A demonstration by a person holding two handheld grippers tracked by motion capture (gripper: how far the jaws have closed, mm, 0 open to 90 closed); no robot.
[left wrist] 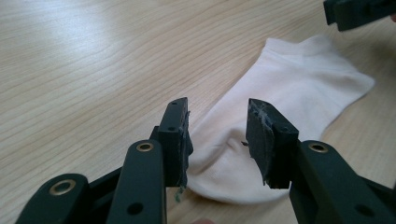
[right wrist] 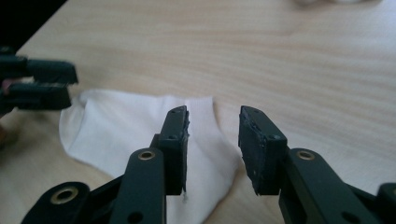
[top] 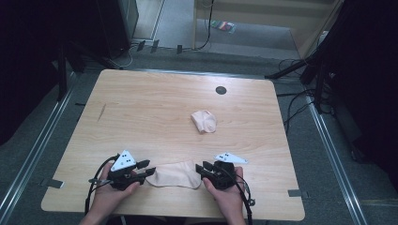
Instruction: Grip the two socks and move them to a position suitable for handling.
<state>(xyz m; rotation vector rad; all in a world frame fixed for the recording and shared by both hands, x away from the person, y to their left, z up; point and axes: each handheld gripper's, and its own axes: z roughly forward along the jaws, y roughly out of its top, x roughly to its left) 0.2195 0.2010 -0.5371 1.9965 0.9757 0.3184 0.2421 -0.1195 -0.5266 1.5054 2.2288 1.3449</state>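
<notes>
A flat sock point(top: 174, 175) lay at the lower middle of the high view, near the front edge of the worktop point(top: 155, 108), stretched between the two claws. The left claw point(top: 149, 168) sat at the sock's left end and the right claw point(top: 201, 168) at its right end, each with its tips at or just over the fabric edge.

In the left gripper view the left claw point(left wrist: 218, 135) stood partly open, its black jaws apart with one end of the sock point(left wrist: 299, 88) lying under and beyond the gap; the pads pressed on nothing. The other claw point(left wrist: 359, 11) showed at the upper right corner, above the sock's far end.

In the right gripper view the right claw point(right wrist: 214, 140) was likewise partly open and held nothing; the sock point(right wrist: 135, 130) spread from below its left jaw toward the left of the frame, where the other claw point(right wrist: 37, 84) hovered at its far edge.

The sock was a pale, soft knit, short and ankle-cut, lying smooth with a rounded end. A second sock point(top: 204, 121), bunched into a lump, lay right of centre in the high view, well apart from both claws. The worktop was light wood-grain laminate with rounded corners and a dark round hole point(top: 221, 90) near its far edge. The pads looked worn and frayed.
</notes>
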